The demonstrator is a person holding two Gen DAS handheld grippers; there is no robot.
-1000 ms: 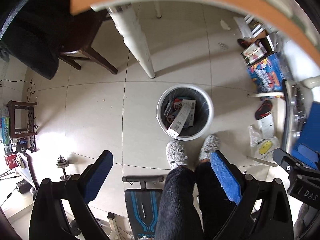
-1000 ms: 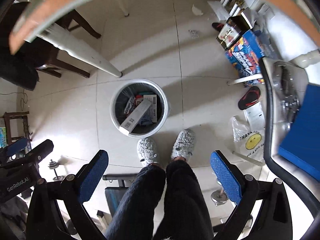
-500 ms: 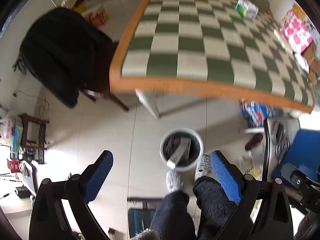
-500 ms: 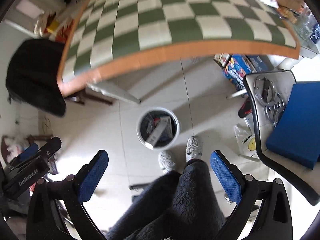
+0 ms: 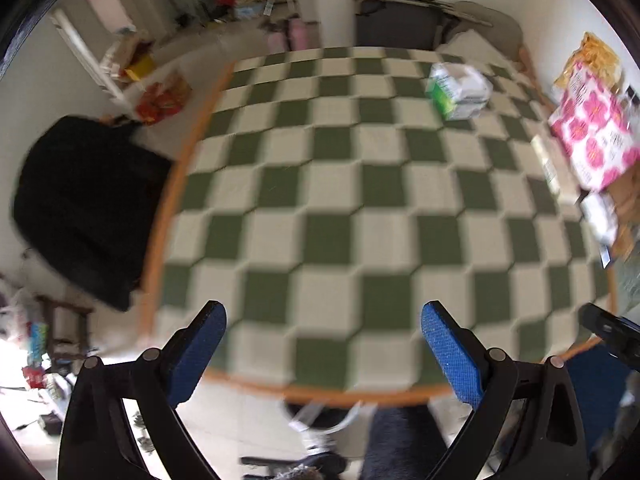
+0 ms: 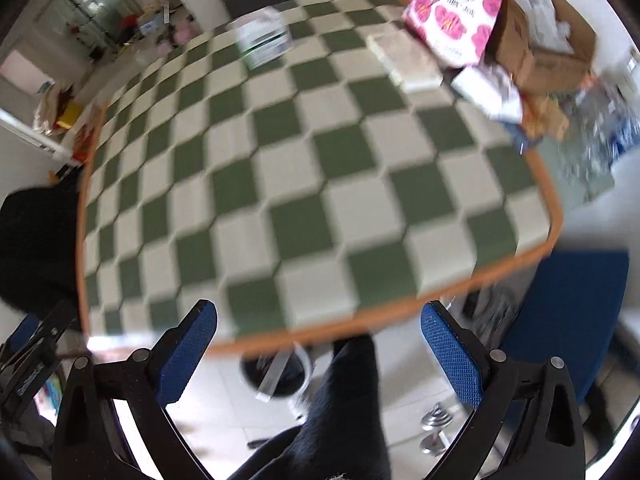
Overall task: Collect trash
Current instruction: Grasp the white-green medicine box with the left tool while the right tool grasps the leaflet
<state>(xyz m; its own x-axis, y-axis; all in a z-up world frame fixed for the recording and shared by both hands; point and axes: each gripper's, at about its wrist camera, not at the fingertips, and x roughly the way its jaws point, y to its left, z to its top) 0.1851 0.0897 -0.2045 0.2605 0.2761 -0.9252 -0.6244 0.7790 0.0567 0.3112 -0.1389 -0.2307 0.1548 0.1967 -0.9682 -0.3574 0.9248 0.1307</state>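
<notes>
Both views are blurred by motion. A green-and-white crumpled package lies at the far side of the green-checked table; it also shows in the right wrist view. The white trash bin, with a long box in it, stands on the floor under the table's near edge. My left gripper is open and empty above the near edge. My right gripper is open and empty over the near edge.
A pink-flowered pack, cardboard boxes and white packs crowd the table's right side. A black-draped chair stands left of the table. A blue seat and a dumbbell are at the right. The person's legs are below.
Both grippers have swung up from facing the floor and the bin to facing the table top. The bin has dropped to the bottom of both views. Both stay open.
</notes>
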